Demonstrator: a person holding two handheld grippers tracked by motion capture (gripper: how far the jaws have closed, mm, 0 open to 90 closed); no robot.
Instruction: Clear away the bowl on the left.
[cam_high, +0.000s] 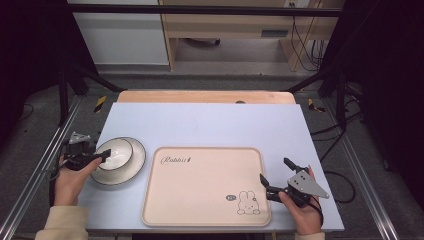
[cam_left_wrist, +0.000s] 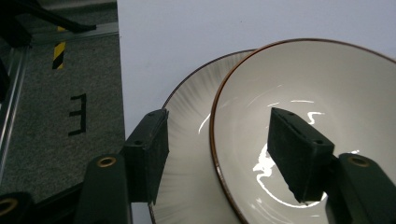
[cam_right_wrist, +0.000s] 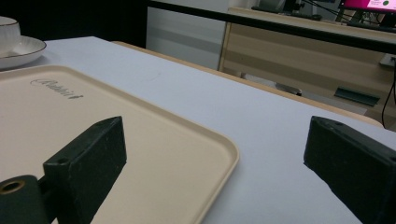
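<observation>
A white bowl (cam_high: 116, 151) with a thin brown rim sits in a white plate (cam_high: 131, 167) at the table's left. My left gripper (cam_high: 106, 155) reaches over them from the left. In the left gripper view, the bowl's (cam_left_wrist: 327, 84) near rim runs between the jaws of that gripper (cam_left_wrist: 217, 126): one jaw is inside the bowl, the other outside over the plate (cam_left_wrist: 191, 116). Gaps show on both sides of the rim, so the pads do not press it. My right gripper (cam_high: 275, 170) stands open at the right edge of a beige tray (cam_high: 200, 190), nothing between its jaws.
The tray (cam_right_wrist: 224, 154), printed with a rabbit, lies on the pale blue tabletop (cam_high: 210, 122). Black frame rails and grey floor flank the table on both sides. A wooden desk (cam_right_wrist: 299, 51) stands beyond the far edge.
</observation>
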